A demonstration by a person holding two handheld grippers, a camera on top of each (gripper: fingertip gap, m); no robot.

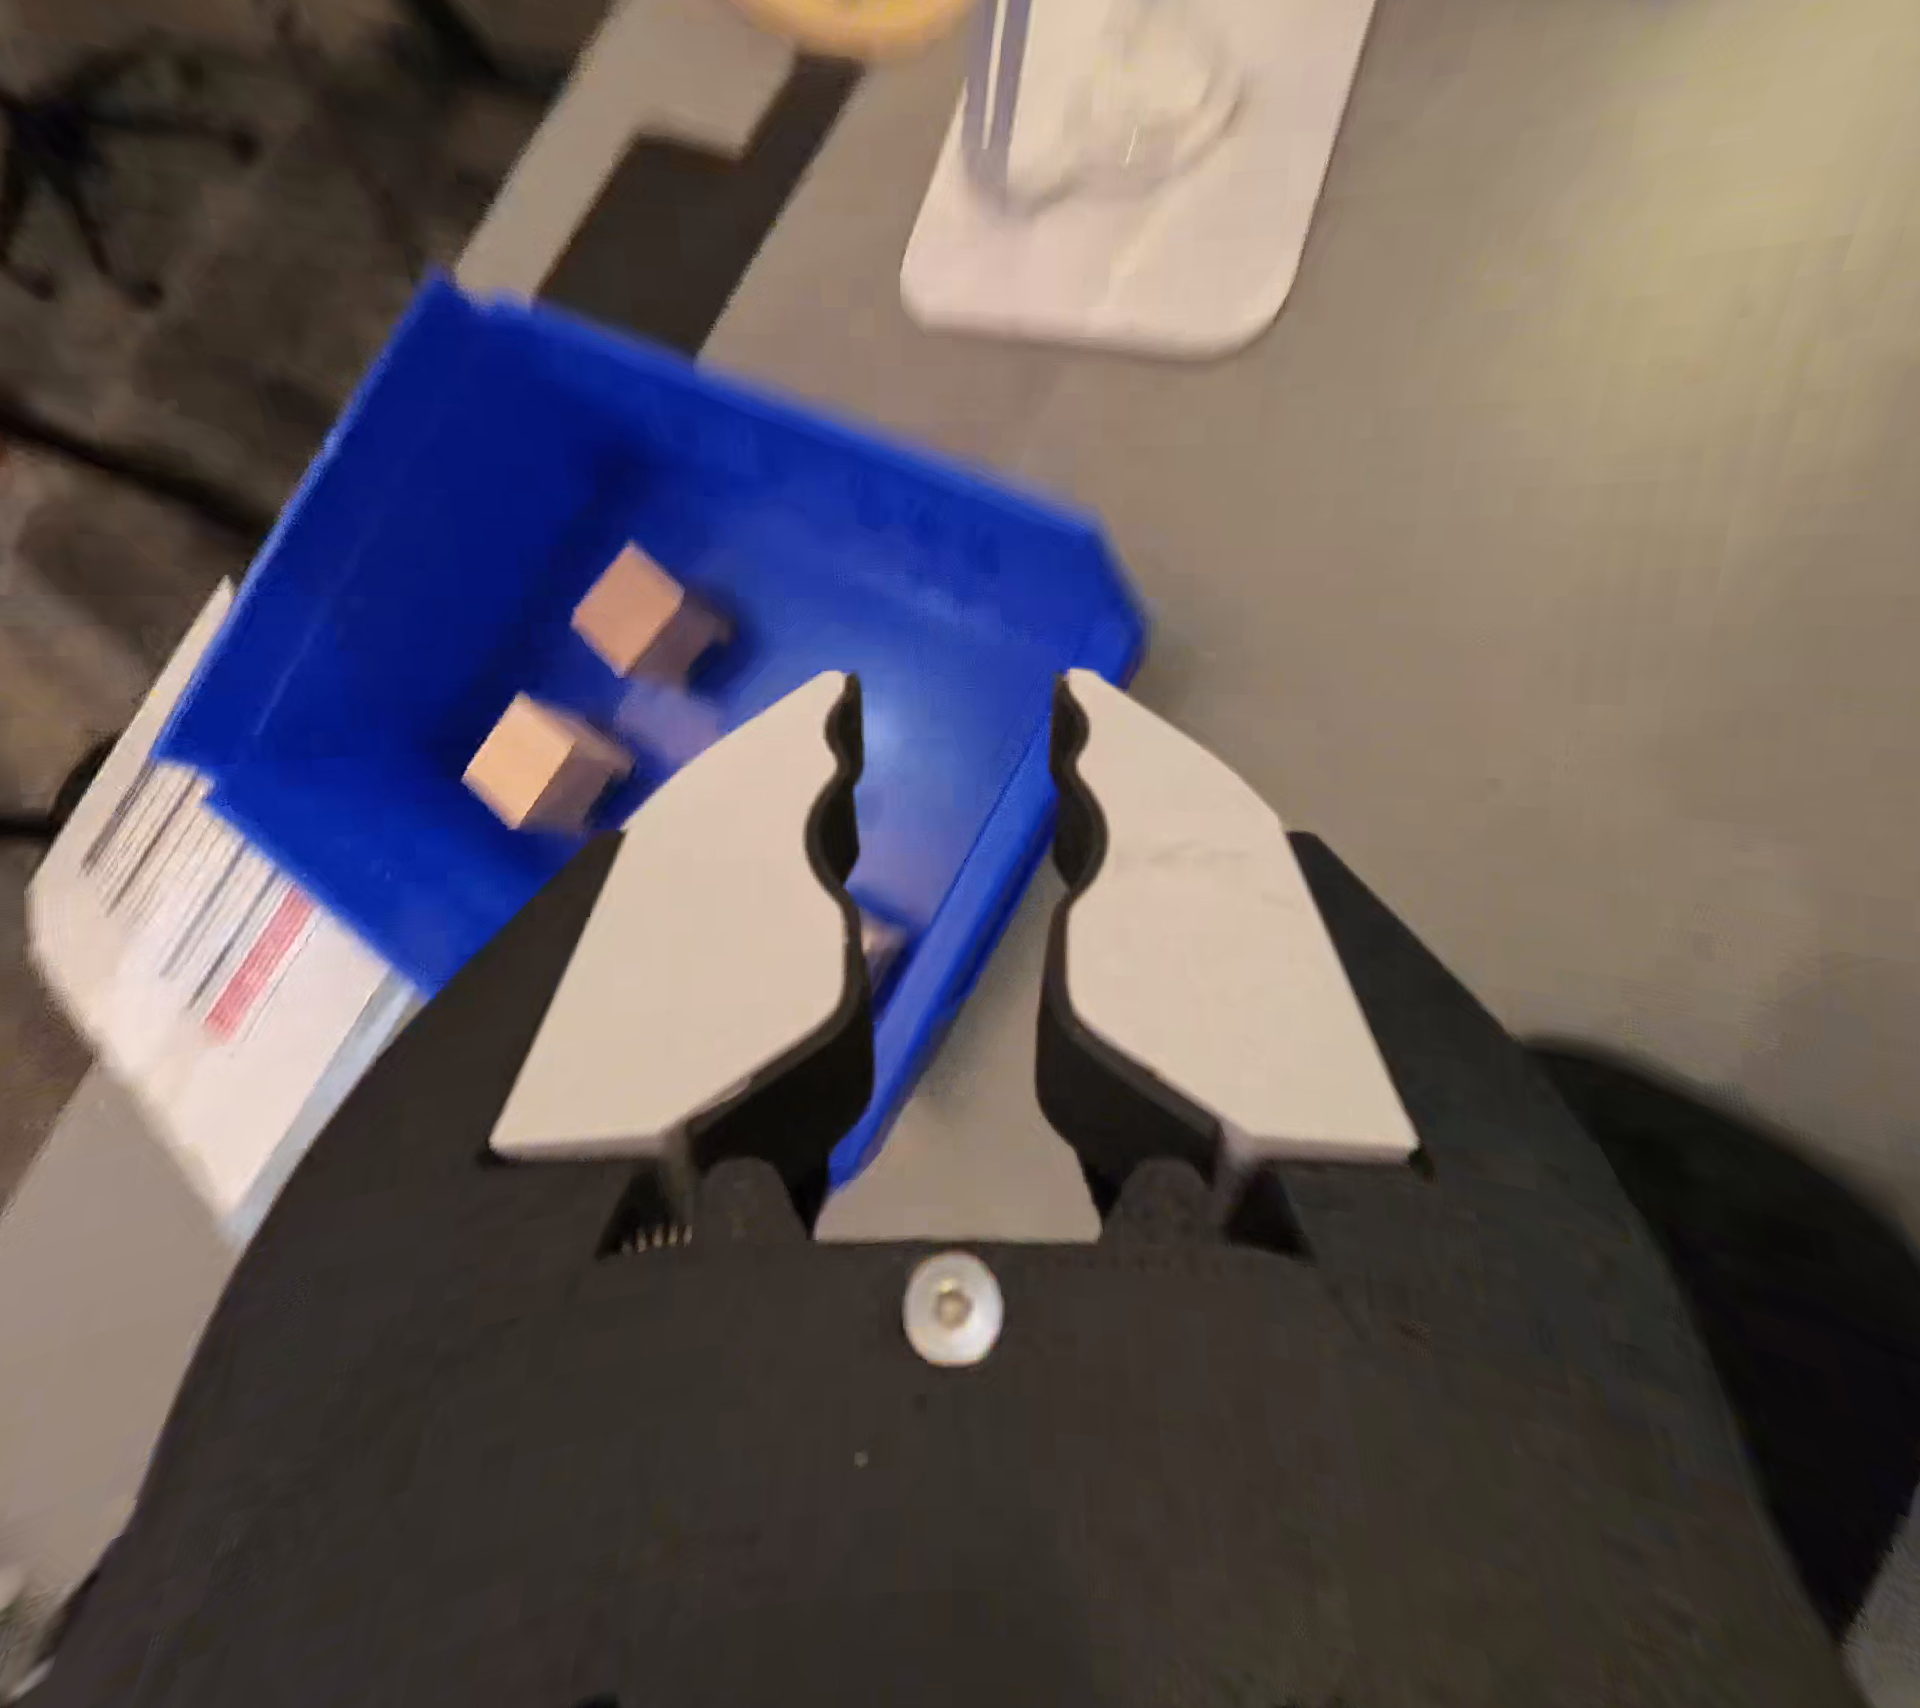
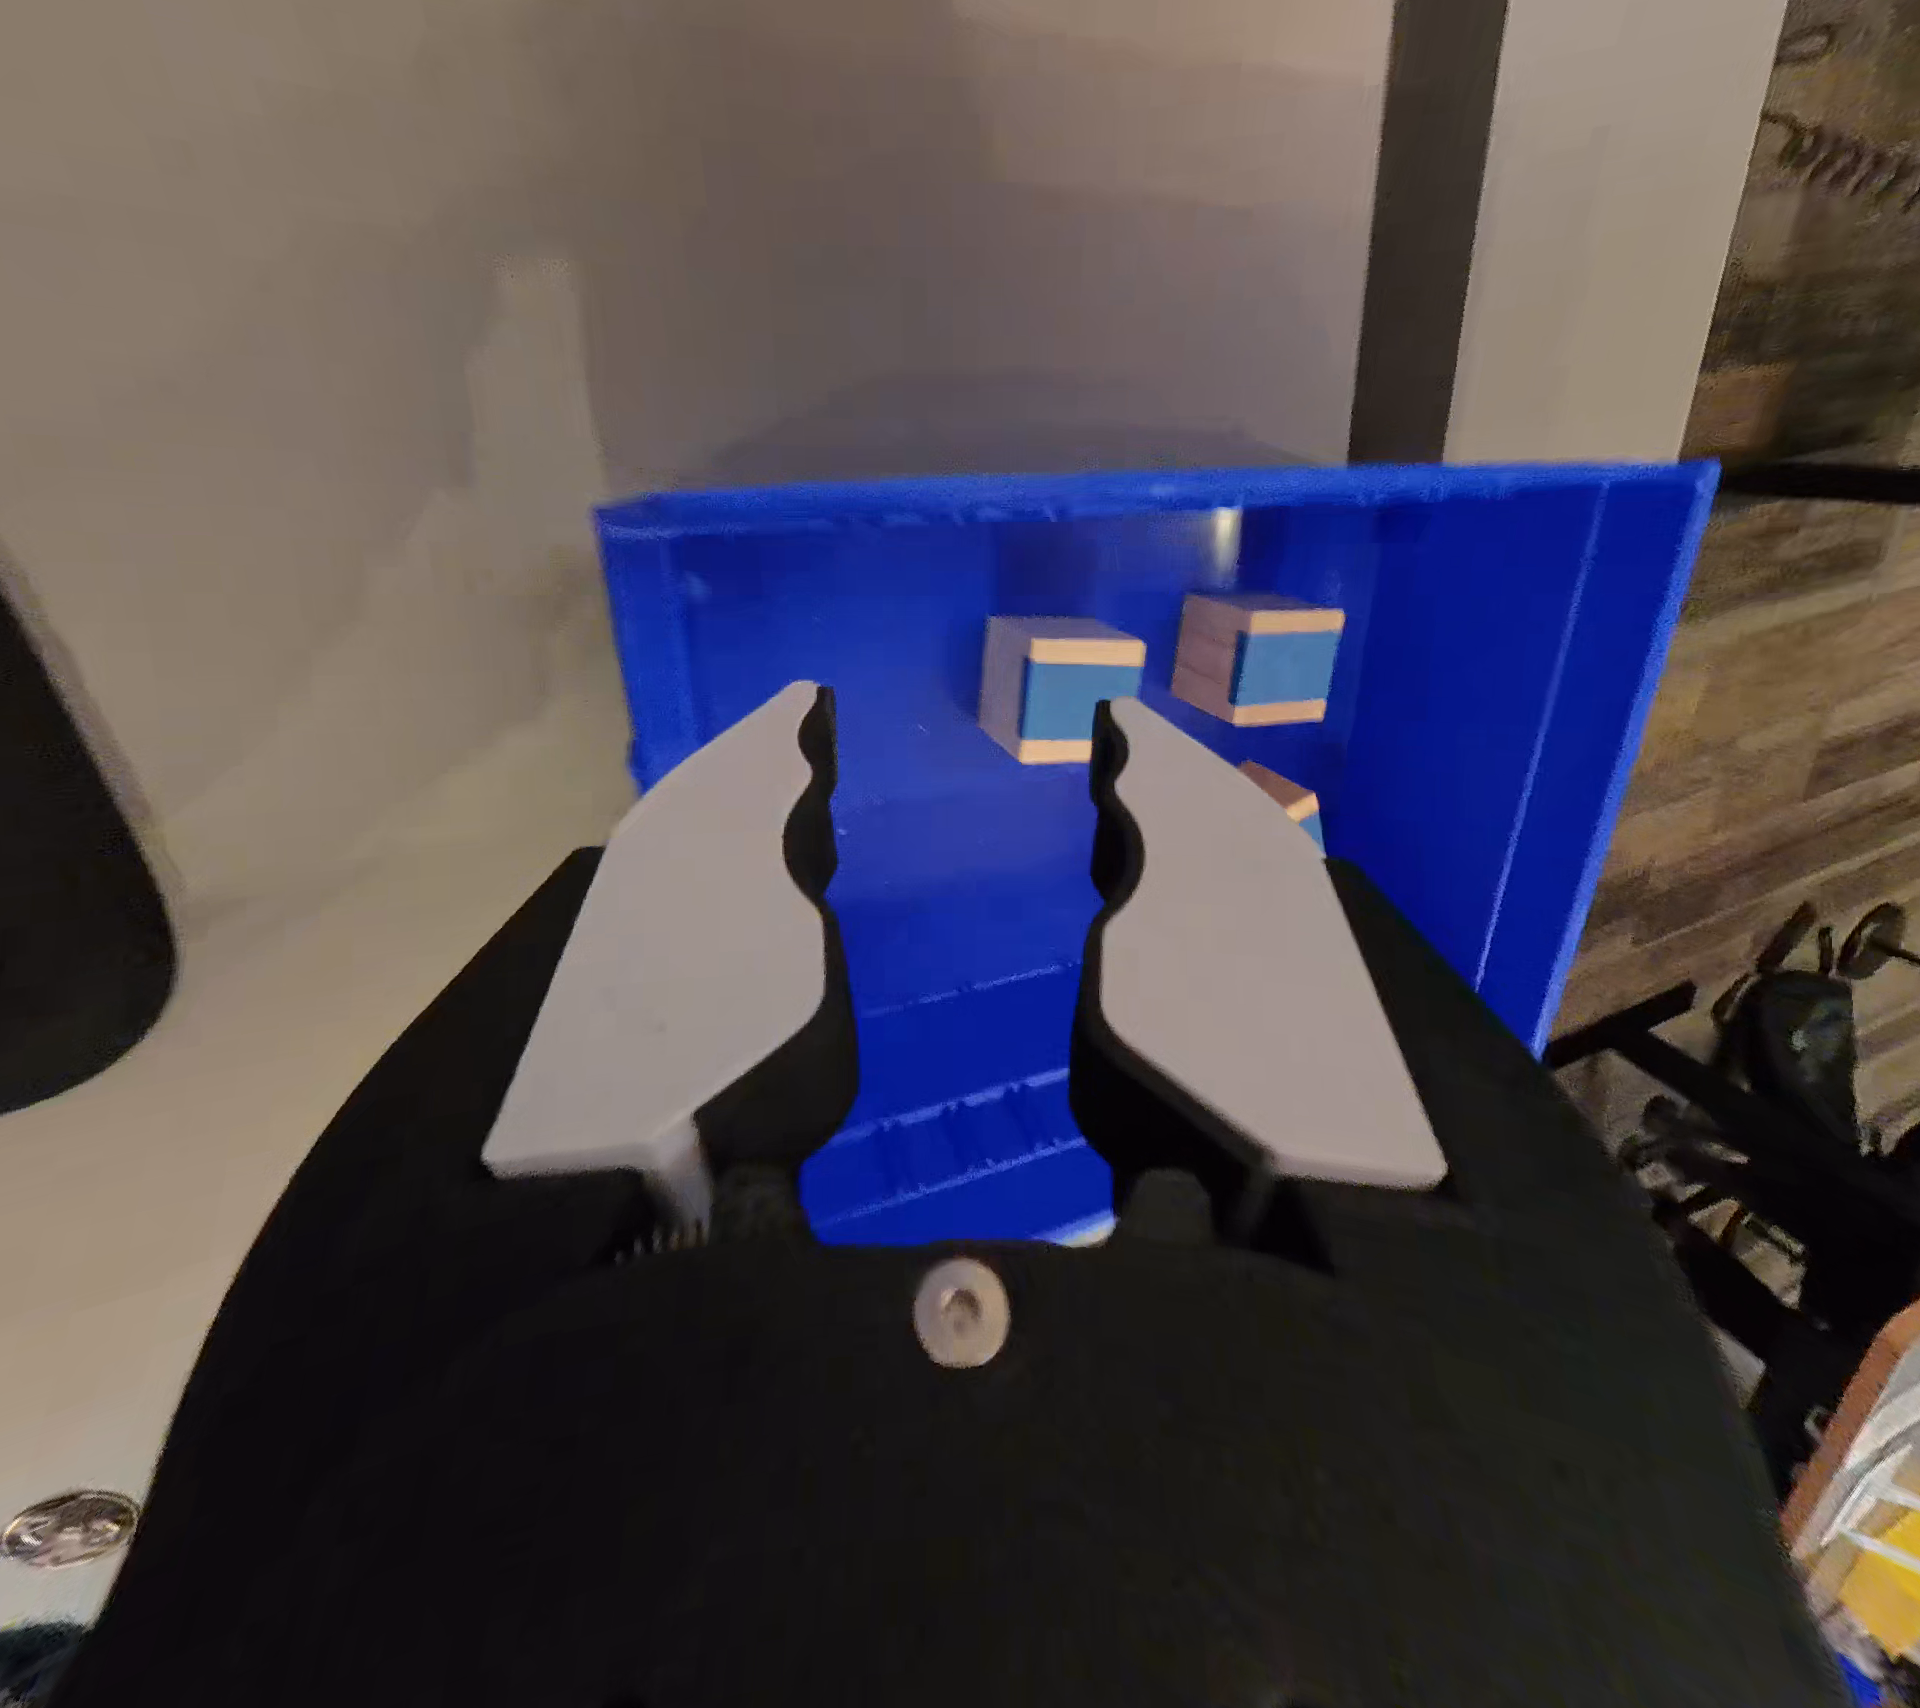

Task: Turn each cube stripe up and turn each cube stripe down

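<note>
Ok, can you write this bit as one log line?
left gripper: open, empty | right gripper: open, empty | three cubes in blue bin

A bin [image 2: 1621, 723] sits at the table's [image 2: 312, 308] edge with three cubes inside: two [image 2: 1060, 692] [image 2: 1257, 661] side by side toward its back wall, a third [image 2: 1283, 796] in front of them, near the right wall.

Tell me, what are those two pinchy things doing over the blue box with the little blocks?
A person holds two grippers over a blue bin with small wooden cubes in it. The right gripper is open and empty, near a cube whose blue stripe faces it. The left gripper is open and empty too, above the bin's edge. No cube is being held.
</note>
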